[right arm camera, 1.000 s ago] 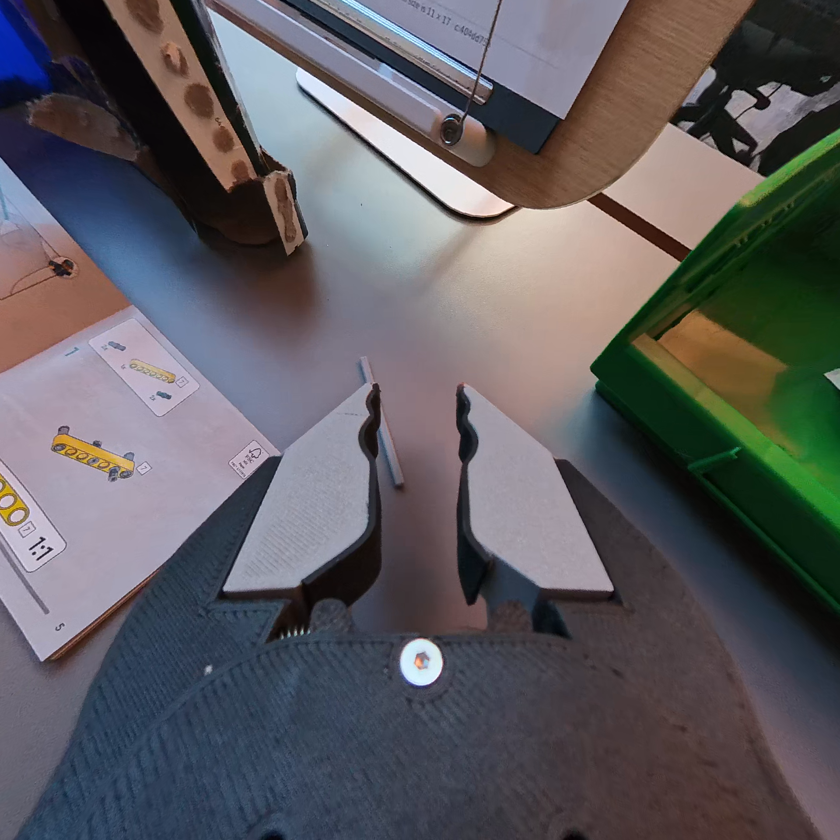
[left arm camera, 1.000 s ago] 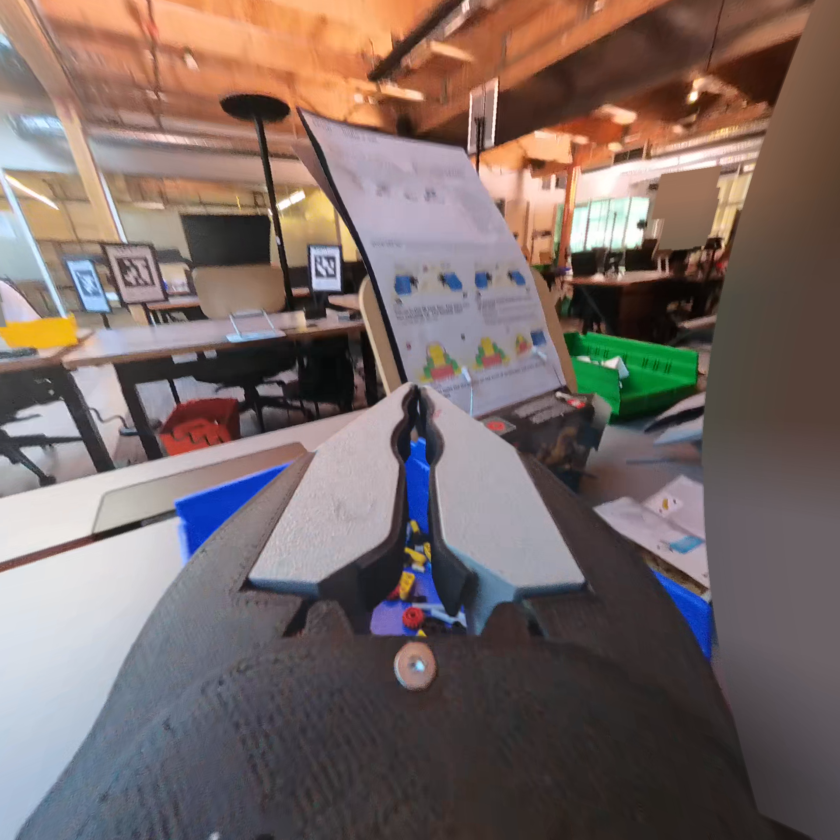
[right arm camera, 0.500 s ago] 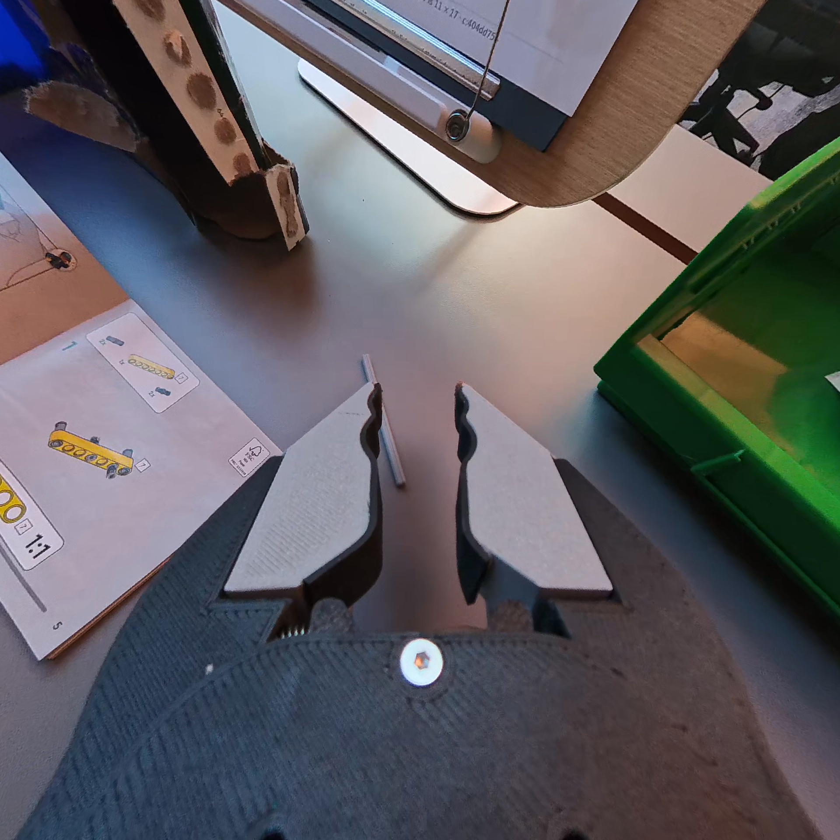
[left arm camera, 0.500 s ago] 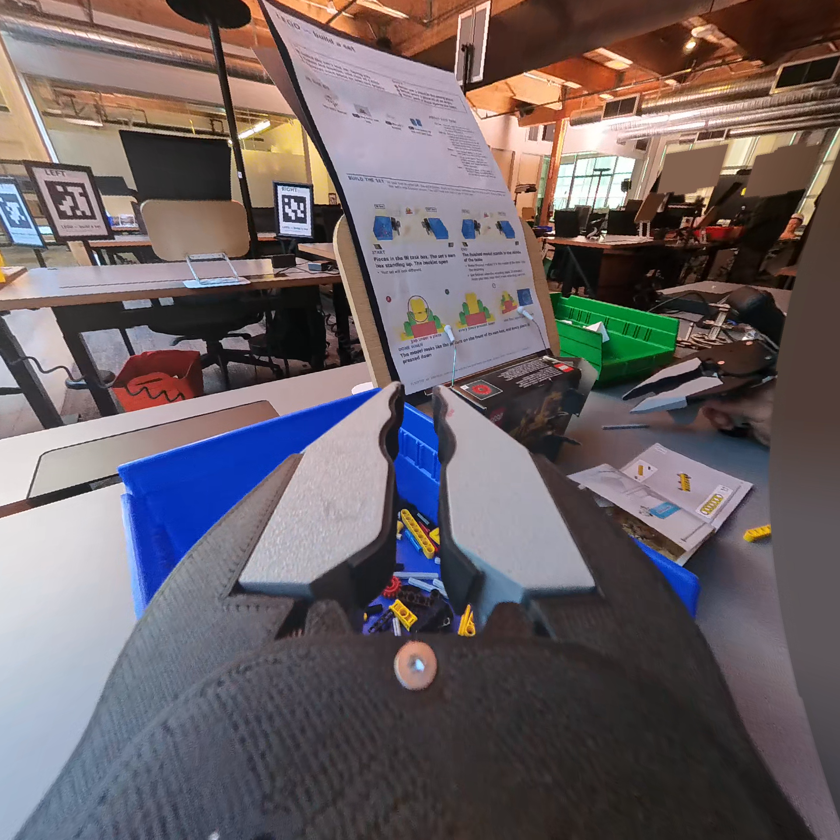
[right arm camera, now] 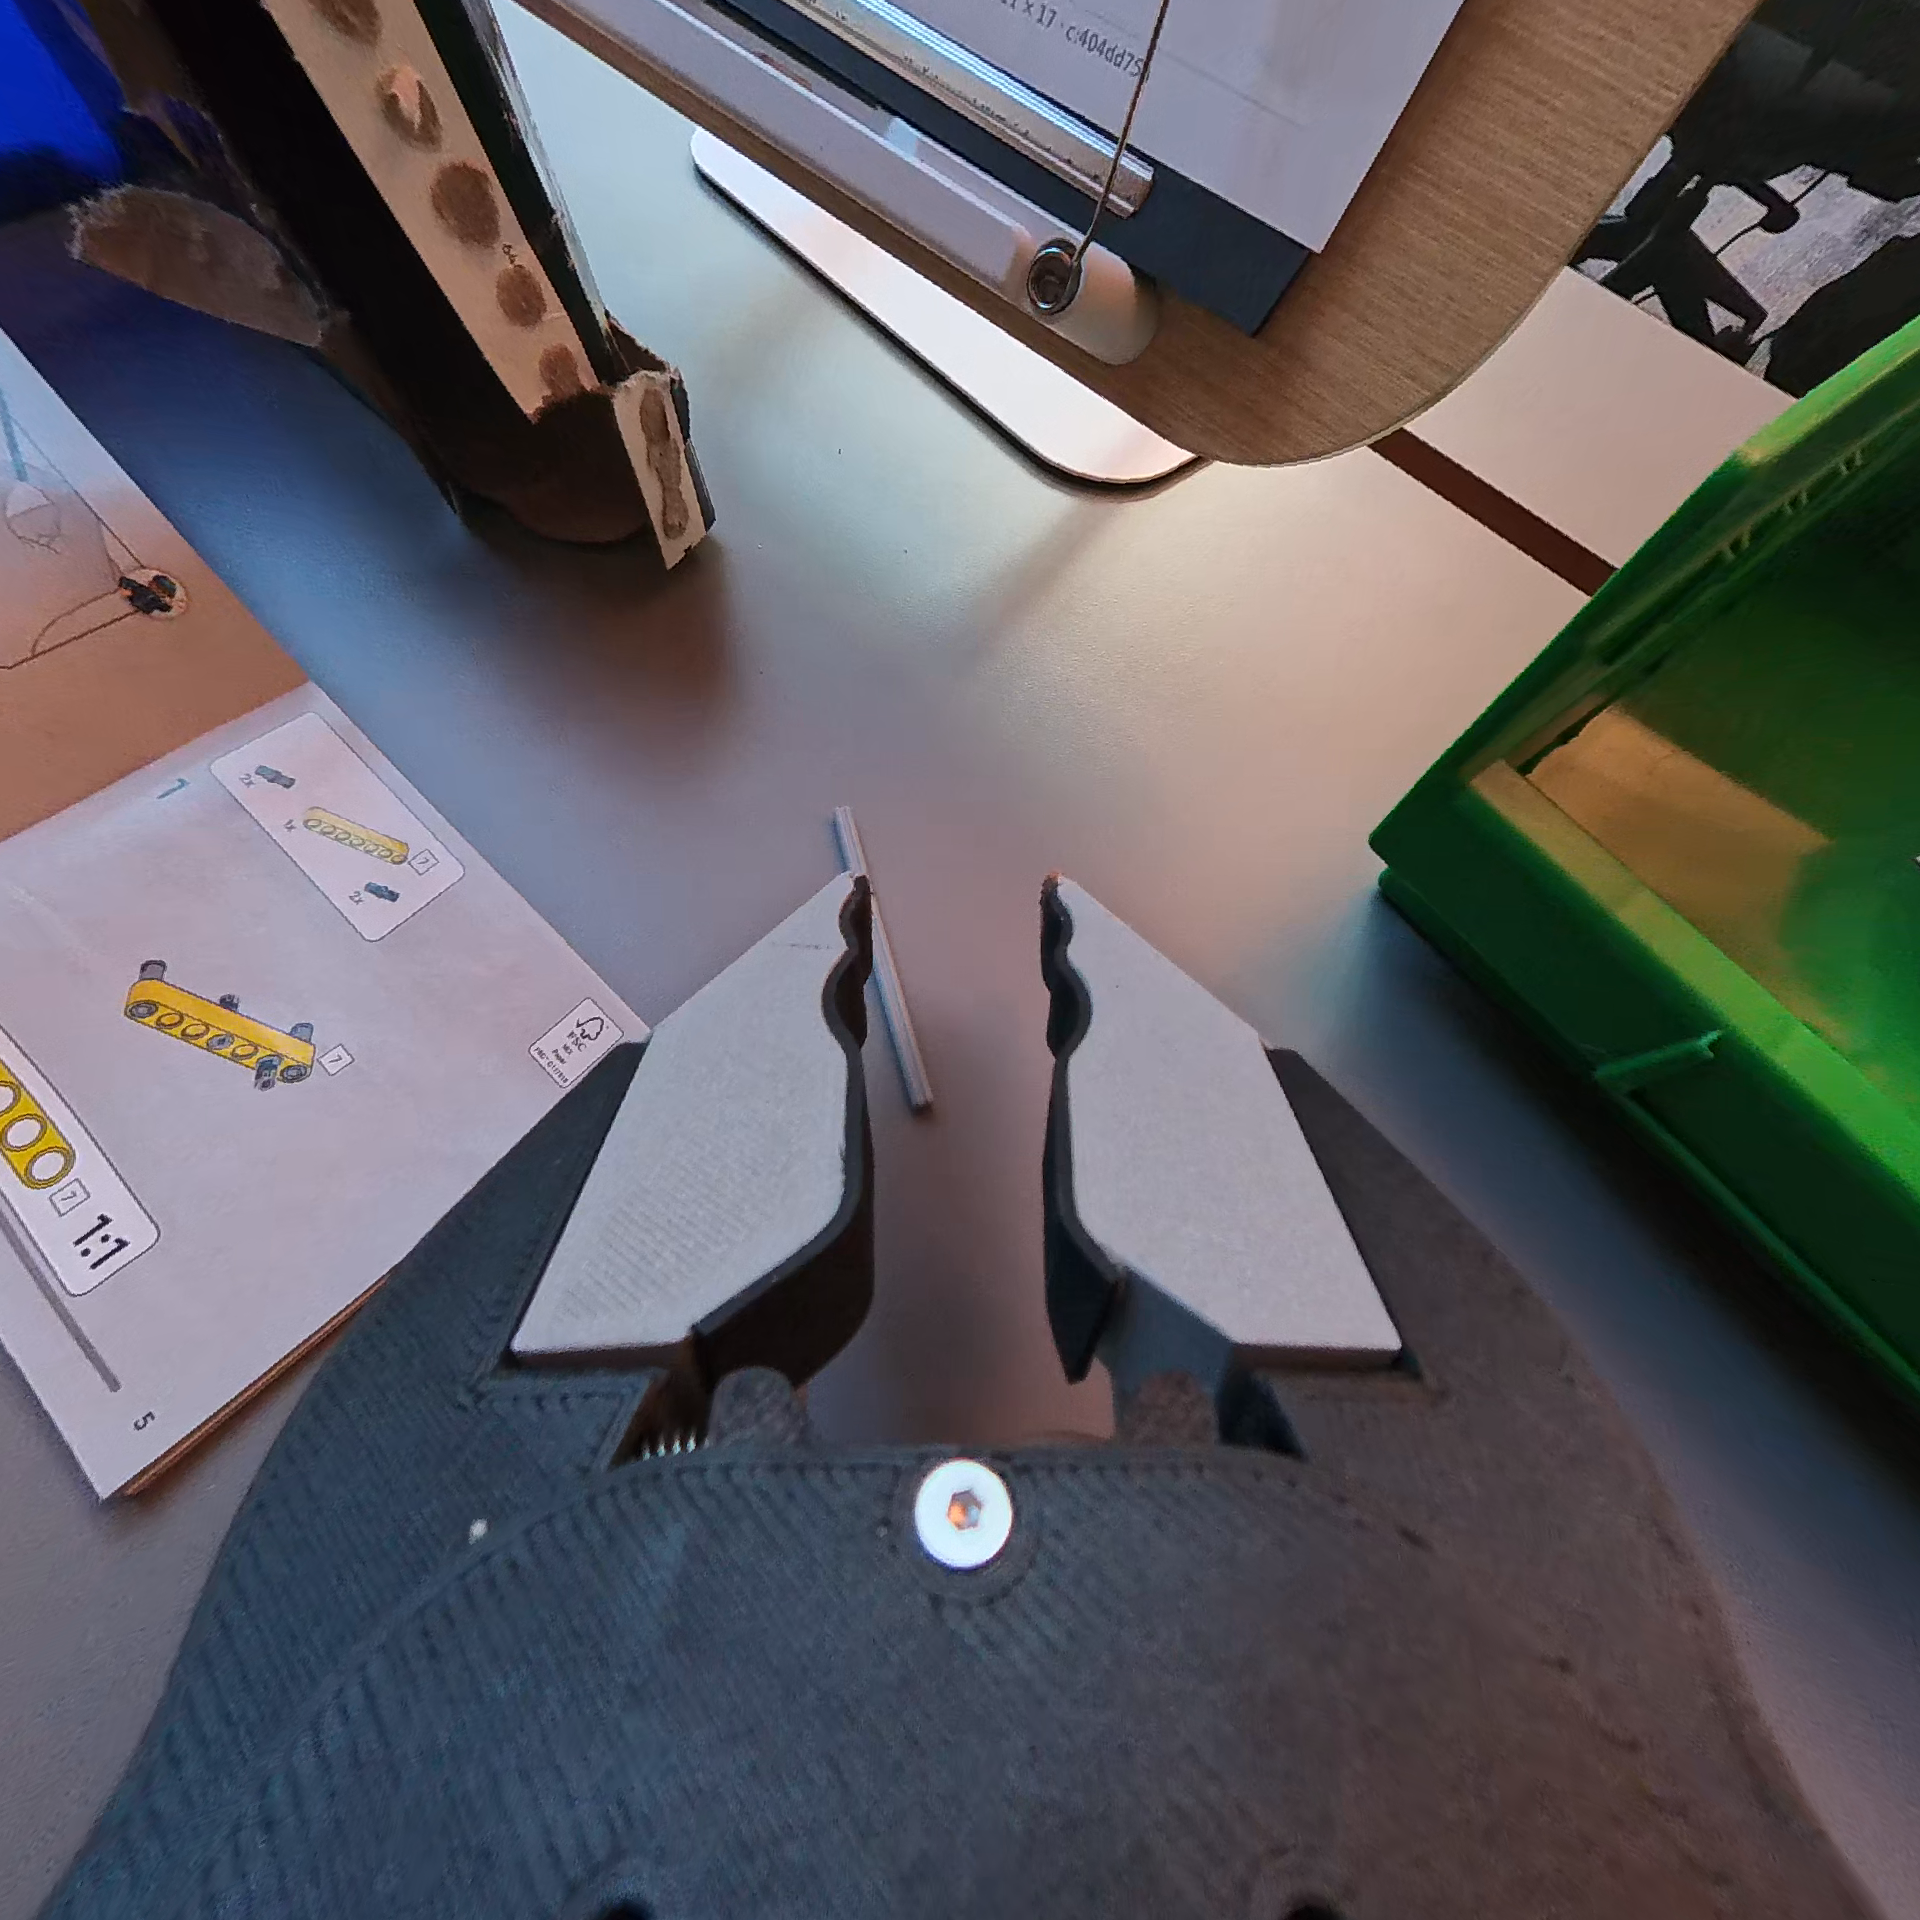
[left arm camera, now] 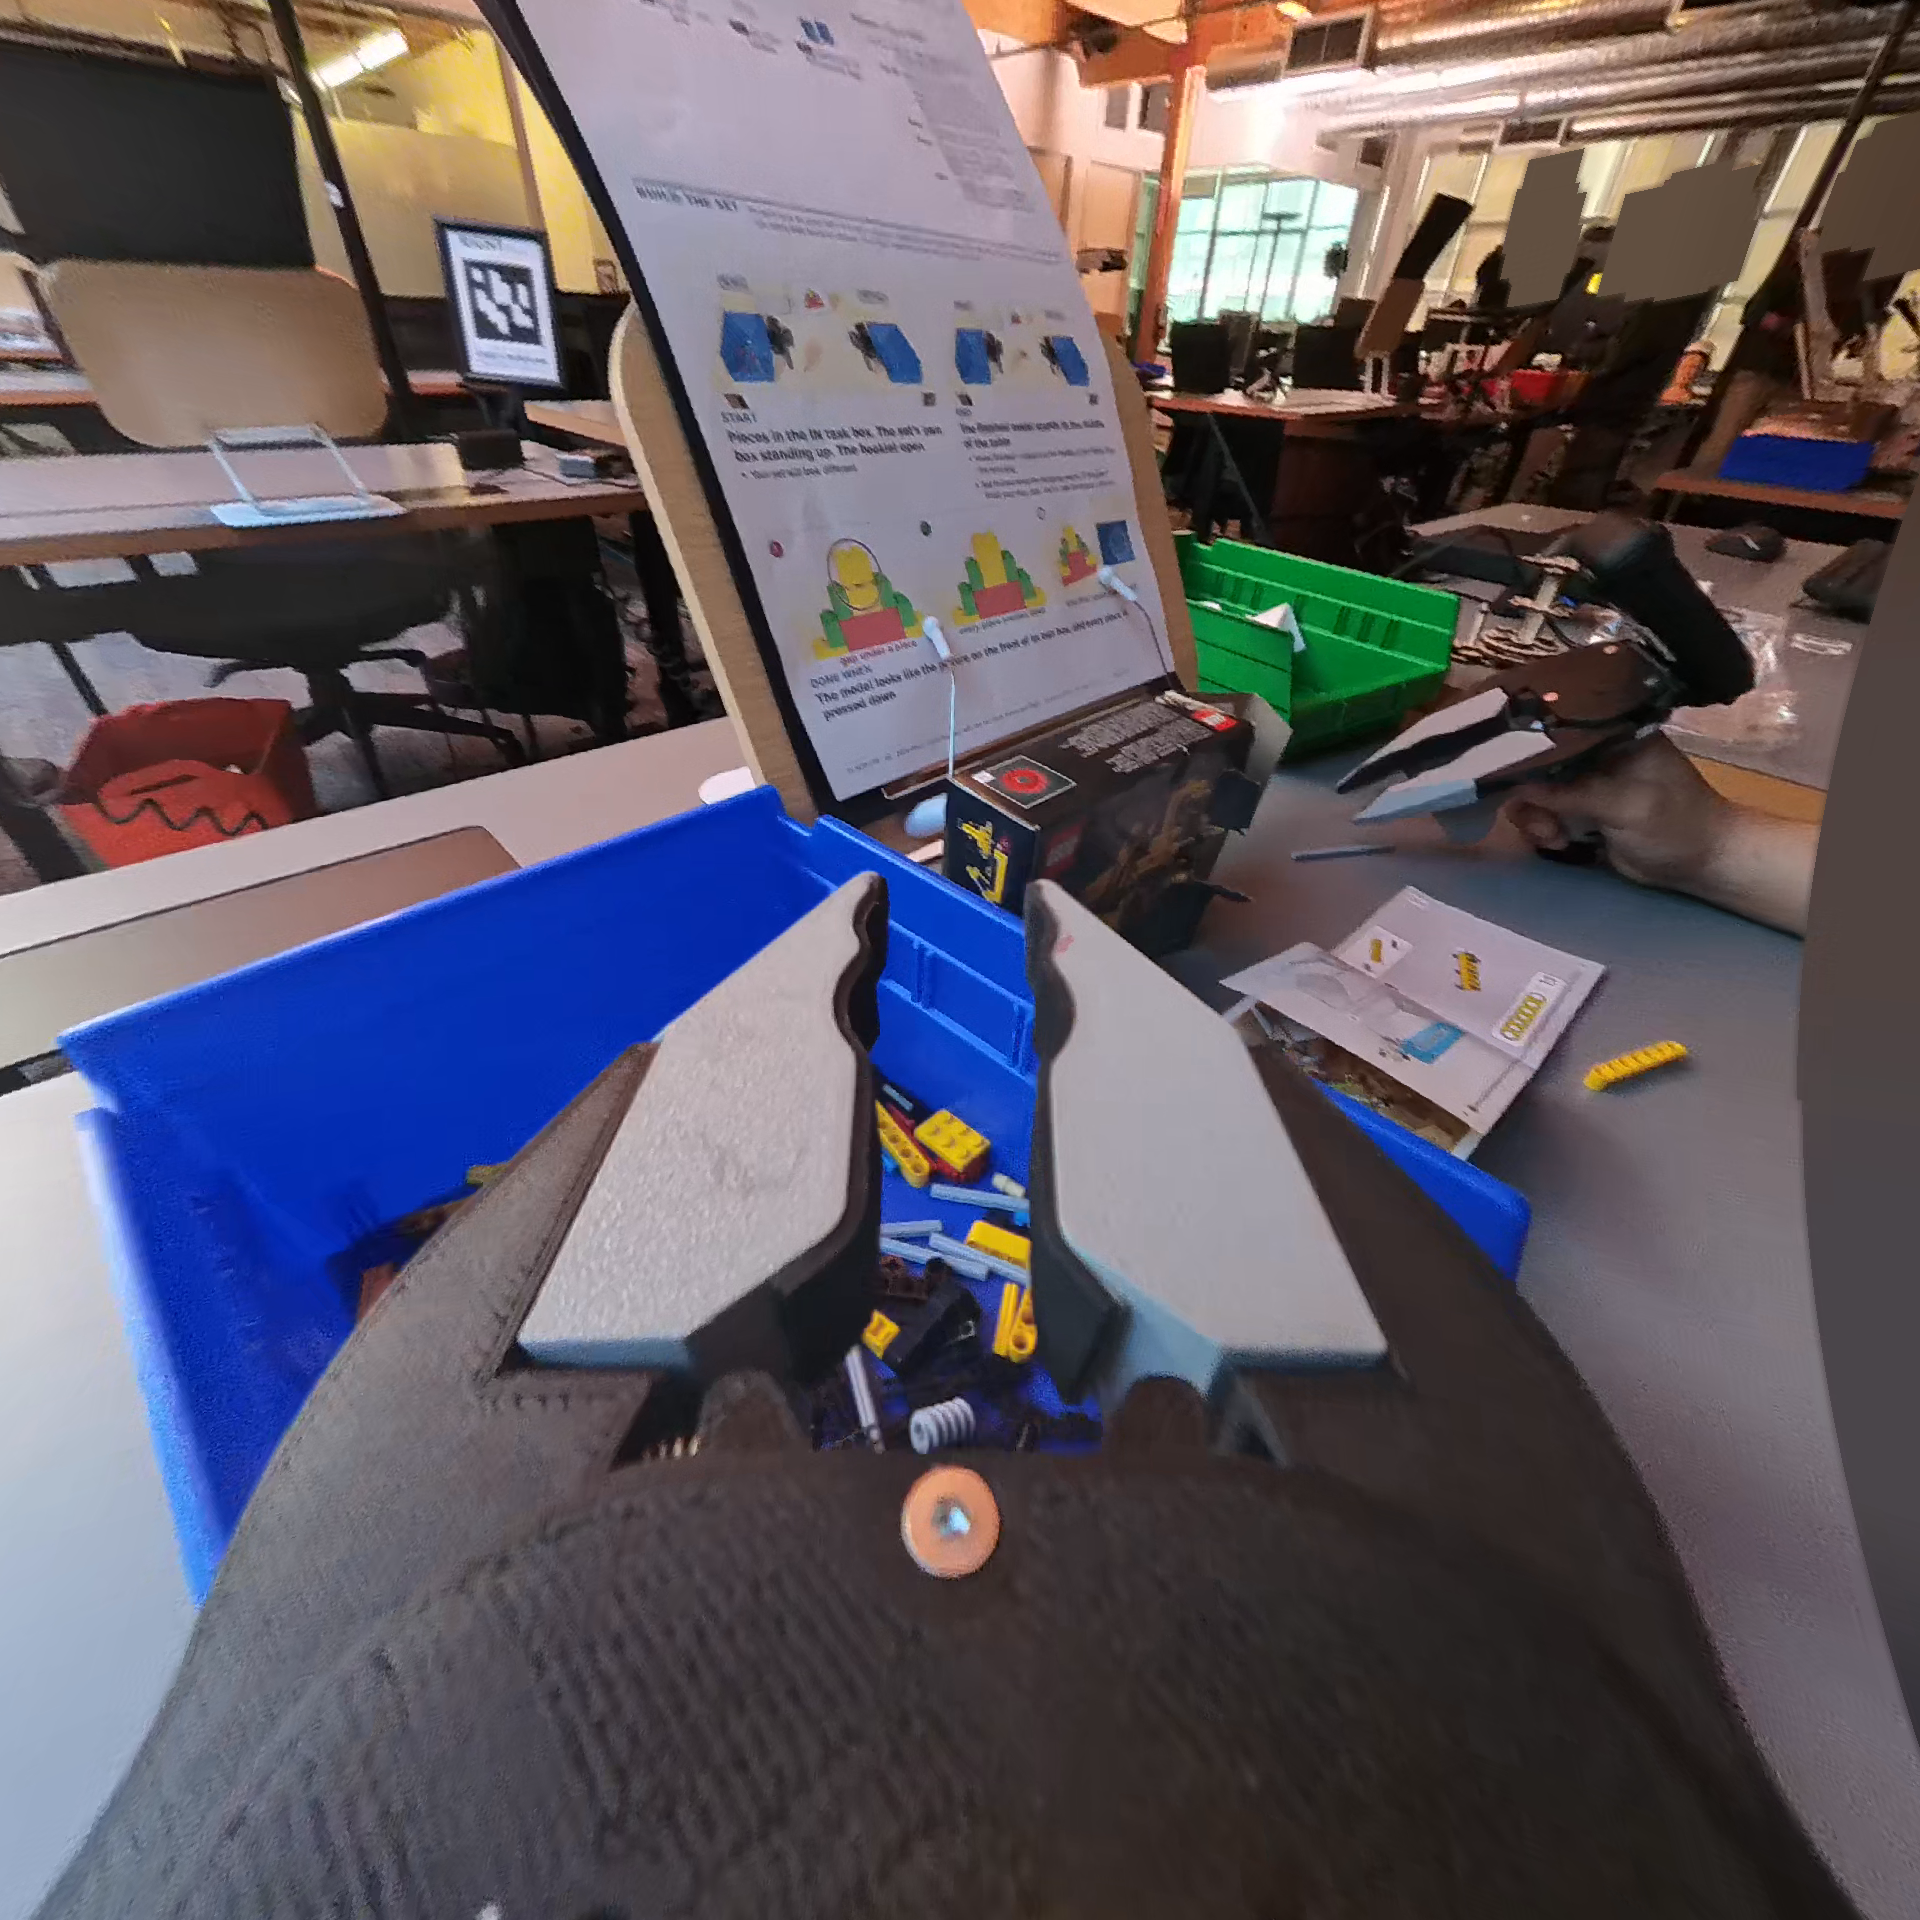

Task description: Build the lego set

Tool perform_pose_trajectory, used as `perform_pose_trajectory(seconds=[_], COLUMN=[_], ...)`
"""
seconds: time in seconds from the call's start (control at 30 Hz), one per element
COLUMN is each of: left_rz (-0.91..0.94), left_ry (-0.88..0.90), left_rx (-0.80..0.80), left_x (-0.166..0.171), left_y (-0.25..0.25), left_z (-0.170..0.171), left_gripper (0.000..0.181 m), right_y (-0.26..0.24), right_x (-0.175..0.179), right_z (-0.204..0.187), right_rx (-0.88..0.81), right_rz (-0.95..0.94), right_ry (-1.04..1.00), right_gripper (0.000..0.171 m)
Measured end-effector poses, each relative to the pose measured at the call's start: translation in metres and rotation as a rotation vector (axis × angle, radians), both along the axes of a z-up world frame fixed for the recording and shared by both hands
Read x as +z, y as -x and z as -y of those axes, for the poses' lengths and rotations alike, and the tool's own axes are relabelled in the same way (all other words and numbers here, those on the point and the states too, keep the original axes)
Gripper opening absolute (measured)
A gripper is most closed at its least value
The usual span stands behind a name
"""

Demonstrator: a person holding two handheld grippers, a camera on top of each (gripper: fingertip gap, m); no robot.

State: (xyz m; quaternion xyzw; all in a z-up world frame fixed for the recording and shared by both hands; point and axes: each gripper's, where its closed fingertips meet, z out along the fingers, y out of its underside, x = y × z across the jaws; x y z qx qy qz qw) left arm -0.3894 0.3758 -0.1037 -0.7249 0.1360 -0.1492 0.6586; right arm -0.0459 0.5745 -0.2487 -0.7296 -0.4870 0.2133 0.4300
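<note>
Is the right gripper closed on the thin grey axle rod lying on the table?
No. The right gripper is open, and the thin grey axle rod lies flat on the grey table beside its left finger, ungrasped.

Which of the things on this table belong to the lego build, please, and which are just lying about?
For the build:
- blue plastic bin of loose lego pieces
- open instruction booklet
- thin grey axle rod
- yellow holed beam
- dark lego box

Lying about:
- green plastic bin
- red bin on the floor
</note>
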Motion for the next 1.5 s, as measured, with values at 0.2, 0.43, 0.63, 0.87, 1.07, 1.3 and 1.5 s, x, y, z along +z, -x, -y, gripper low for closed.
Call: perform_pose_trajectory(seconds=[0.2,0.43,0.63,0.87,1.07,1.3,1.5], left_rz=[0.010,-0.033,-0.106,-0.154,-0.204,-0.175,-0.356], left_ry=[0.011,-0.076,0.013,0.113,0.239,0.430,0.592], left_rx=[-0.008,0.101,0.066,0.020,0.060,-0.023,-0.123], left_x=[-0.004,0.016,-0.007,-0.034,-0.065,-0.086,-0.113], left_y=[-0.002,0.017,0.005,-0.008,0.000,-0.021,-0.033], left_z=[-0.002,0.003,-0.004,-0.011,-0.023,-0.037,-0.041], left_gripper=[0.024,0.020,0.022,0.022,0.021,0.021,0.017], right_y=[0.000,0.000,0.001,0.001,0.001,0.001,0.002], right_x=[0.000,-0.001,-0.004,-0.006,-0.004,-0.001,0.000], right_z=[0.000,0.000,0.000,0.000,0.001,0.002,0.003], right_rx=[-0.001,-0.002,0.001,0.001,0.006,0.000,-0.005], right_rz=[0.005,0.015,0.032,0.047,0.043,0.061,0.078], right_ry=[-0.006,-0.009,-0.010,-0.006,-0.024,-0.103,-0.156], right_gripper=[0.029,0.029,0.029,0.028,0.028,0.028,0.028])
